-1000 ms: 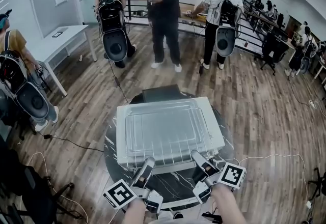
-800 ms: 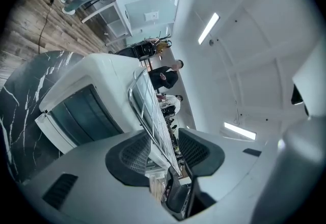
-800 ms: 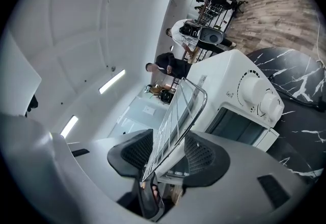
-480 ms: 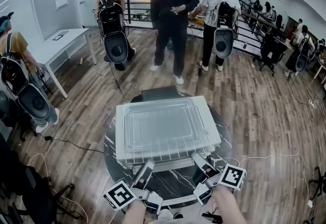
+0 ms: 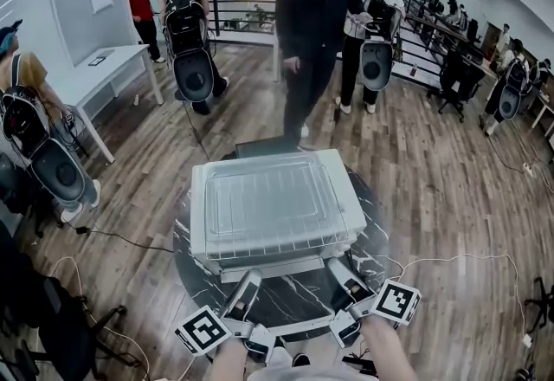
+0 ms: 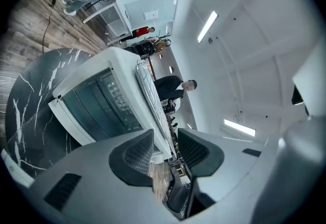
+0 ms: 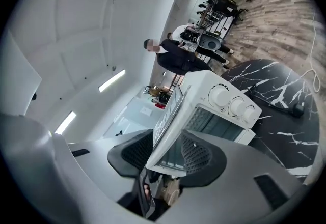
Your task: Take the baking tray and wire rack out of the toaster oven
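Observation:
A white toaster oven stands on a round black marble table. The baking tray and wire rack lie flat on its roof. My left gripper and right gripper hang level in front of the oven's near edge, just short of the rack's front wires. In the left gripper view the open gripper lines up with the rack's edge above the glass door, without touching it. The right gripper is open too, with the rack and the oven's knobs beyond it.
A person in black stands close behind the table. More people with backpacks stand at the left and back. A white desk is at the left. Cables trail on the wood floor.
The rack's near edge overhung the oven front at my fingertips; now it lies back on the roof and both grippers have drawn away. The person in black has walked up to the table.

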`<state>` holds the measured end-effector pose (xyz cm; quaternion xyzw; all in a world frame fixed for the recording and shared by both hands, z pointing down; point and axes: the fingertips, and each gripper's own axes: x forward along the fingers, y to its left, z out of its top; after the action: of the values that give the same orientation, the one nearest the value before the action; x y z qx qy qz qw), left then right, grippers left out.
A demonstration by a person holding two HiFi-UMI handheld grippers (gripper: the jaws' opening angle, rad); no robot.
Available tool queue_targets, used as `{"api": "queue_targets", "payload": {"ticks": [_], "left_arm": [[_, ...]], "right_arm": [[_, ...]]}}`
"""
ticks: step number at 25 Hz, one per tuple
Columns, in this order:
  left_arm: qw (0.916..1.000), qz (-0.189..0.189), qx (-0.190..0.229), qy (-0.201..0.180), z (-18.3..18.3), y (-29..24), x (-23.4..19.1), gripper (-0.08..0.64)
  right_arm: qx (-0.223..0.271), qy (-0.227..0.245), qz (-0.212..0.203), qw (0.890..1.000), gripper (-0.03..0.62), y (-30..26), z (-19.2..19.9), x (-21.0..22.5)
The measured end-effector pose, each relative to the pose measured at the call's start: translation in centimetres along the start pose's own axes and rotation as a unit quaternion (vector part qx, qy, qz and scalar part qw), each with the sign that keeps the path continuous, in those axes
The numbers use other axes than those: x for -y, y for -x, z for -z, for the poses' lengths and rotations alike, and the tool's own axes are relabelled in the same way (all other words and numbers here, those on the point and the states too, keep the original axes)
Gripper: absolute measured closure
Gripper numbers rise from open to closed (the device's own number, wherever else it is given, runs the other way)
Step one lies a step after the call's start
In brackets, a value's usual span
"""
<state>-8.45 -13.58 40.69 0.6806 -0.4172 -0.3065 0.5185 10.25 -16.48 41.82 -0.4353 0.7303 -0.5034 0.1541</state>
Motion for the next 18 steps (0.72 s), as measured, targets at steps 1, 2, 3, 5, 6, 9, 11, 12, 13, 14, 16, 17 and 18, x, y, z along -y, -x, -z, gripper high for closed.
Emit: {"api": "queue_targets", "payload": {"ticks": [1,2,3,5,6,9,11,12,13,14,16,17,18], "left_arm": [[1.0,0.003,0.001,0.002,0.3,0.1,0.2,0.426],[1.0,0.001,0.002,0.0,0.6,0.2,0.3,0.438],[0.9999,-0.007,0.002,-0.01,0.8,0.4,0.3,0.45],[0.9983,-0.028,0.001,-0.051,1.0,0.8,0.3,0.478],[0.9964,-0.033,0.0,-0.078,1.1,1.0,0.5,0.49],[0.989,-0.042,0.004,-0.142,1.3,1.4,1.4,0.532],[0.9821,-0.051,0.007,-0.181,1.6,1.8,1.8,0.545],[0.9773,-0.056,0.009,-0.204,1.8,2.1,2.1,0.551],[0.9717,-0.061,0.011,-0.228,2.0,2.3,2.5,0.555],[0.9656,-0.064,0.012,-0.252,2.2,2.5,2.9,0.555],[0.9533,-0.069,0.016,-0.294,2.9,2.9,3.8,0.557],[0.9473,-0.07,0.018,-0.312,3.4,3.1,4.2,0.557],[0.9414,-0.071,0.022,-0.329,3.8,3.3,4.7,0.557]], "right_arm": [[0.002,0.015,-0.004,1.0,0.435,0.3,0.0,-0.3],[0.004,0.03,-0.011,0.999,0.447,0.5,0.0,-0.7],[0.007,0.047,-0.02,0.999,0.461,0.7,0.0,-1.1],[0.012,0.081,-0.028,0.996,0.49,1.2,-0.1,-1.8],[0.014,0.095,-0.026,0.995,0.507,1.5,-0.1,-1.9],[0.02,0.129,-0.013,0.991,0.553,2.9,-0.1,-1.9],[0.029,0.148,-0.019,0.988,0.572,3.7,-0.2,-2.4],[0.034,0.158,-0.023,0.987,0.578,4.1,-0.2,-2.7],[0.038,0.167,-0.027,0.985,0.581,4.6,-0.2,-2.9],[0.041,0.177,-0.03,0.983,0.584,5.1,-0.2,-3.1],[0.047,0.196,-0.034,0.979,0.588,6.2,-0.3,-3.3],[0.05,0.207,-0.035,0.977,0.589,6.8,-0.3,-3.4],[0.054,0.219,-0.036,0.974,0.589,7.4,-0.4,-3.5]]}}
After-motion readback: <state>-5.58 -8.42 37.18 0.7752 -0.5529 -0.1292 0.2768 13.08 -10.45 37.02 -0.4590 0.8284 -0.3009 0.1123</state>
